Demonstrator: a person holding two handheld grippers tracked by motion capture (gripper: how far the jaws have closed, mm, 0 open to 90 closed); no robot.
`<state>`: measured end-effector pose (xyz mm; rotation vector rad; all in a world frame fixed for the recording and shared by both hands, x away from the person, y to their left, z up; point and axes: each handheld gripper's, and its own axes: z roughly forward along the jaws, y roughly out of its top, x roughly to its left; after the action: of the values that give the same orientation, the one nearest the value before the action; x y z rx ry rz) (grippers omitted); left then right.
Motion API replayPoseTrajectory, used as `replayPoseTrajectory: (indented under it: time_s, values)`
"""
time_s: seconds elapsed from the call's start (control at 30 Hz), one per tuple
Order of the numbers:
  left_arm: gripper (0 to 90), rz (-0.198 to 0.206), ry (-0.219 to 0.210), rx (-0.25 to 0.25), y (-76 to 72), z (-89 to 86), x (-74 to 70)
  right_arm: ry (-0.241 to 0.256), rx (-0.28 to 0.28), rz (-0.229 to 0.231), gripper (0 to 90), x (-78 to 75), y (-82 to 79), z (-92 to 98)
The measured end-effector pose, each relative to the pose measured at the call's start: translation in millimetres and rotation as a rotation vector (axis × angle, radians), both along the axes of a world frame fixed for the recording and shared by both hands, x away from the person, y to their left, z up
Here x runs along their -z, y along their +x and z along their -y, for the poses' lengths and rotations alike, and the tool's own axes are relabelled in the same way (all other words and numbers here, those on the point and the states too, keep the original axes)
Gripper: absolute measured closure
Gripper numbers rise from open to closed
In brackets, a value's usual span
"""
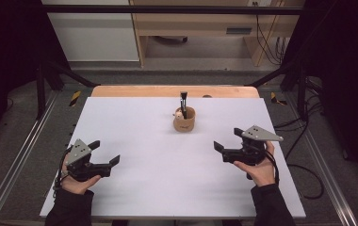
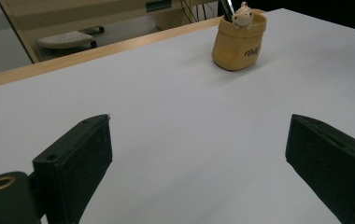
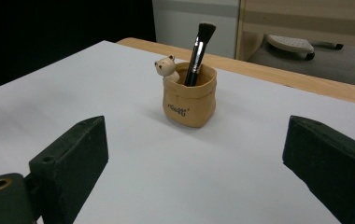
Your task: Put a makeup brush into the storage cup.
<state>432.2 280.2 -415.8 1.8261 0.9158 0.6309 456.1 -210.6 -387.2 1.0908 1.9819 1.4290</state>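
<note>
Tan pot [image 1: 184,121] w/ brush [image 1: 183,100] on desk [image 1: 134,141]; our left gripper [image 1: 105,153] & right gripper [image 1: 227,140] flank it, fingers spread, empty.

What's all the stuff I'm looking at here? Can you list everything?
Pot: one, tan, bag-shaped with dark lettering, far middle of the table.
Bear figure: one, cream, on the pot's rim.
Brush: one, black handle and bristles, standing in the pot.
Table: one, white top with a wooden far edge.
Cabinet: one, light wood, on the floor beyond the table.
Left hand-held gripper: one, black, near left, open, holding nothing.
Right hand-held gripper: one, black, near right, open, holding nothing.
</note>
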Motion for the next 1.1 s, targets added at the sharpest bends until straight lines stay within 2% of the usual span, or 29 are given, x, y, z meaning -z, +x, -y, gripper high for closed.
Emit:
replayPoseTrajectory:
  time_s: [0.2, 0.33, 0.7, 1.1]
  values:
    - [6.3, 0.0, -0.008, -0.001, -0.3, -1.9, -0.3, 0.0, 0.005, 0.012, 7.0, 2.7, -9.3, 9.8]
    - [6.3, -0.001, -0.009, -0.006, -0.8, -3.3, -0.5, -0.009, 0.01, 0.008, 7.0, 6.5, -15.5, 16.5]
    - [6.2, 0.005, -0.014, -0.01, -2.6, -5.6, -0.5, 0.003, 0.023, -0.005, 6.8, 21.7, -30.8, 33.2]
    - [6.1, 0.002, -0.02, -0.015, -4.2, -8.2, 4.6, -0.016, 0.019, -0.019, 6.4, 32.7, -37.4, 38.0]
